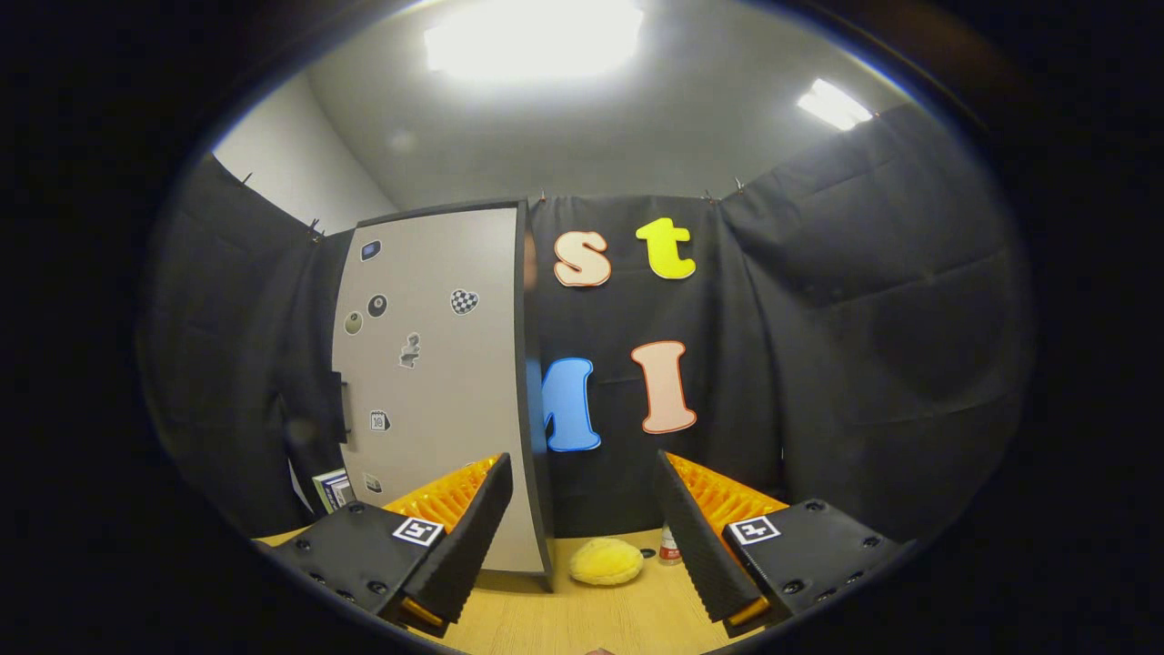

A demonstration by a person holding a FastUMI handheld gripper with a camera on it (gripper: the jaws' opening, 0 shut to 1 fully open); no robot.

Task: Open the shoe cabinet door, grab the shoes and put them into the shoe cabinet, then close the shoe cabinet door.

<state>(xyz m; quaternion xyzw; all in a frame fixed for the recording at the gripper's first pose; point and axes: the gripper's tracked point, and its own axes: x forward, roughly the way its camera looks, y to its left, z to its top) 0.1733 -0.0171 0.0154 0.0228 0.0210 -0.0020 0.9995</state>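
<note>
Holding my gripper (582, 537) open and empty above the table (582, 619); a soft, light yellow slipper (606, 560) lies just ahead between the fingers, beside the cabinet (436, 382). I'd pinch its plush middle.

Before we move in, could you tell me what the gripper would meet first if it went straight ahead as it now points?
Probably the soft yellow plush shoe on the wooden table, just ahead of the open fingers of the gripper. The grey cabinet door stands beside that line; depth is unclear.
</note>
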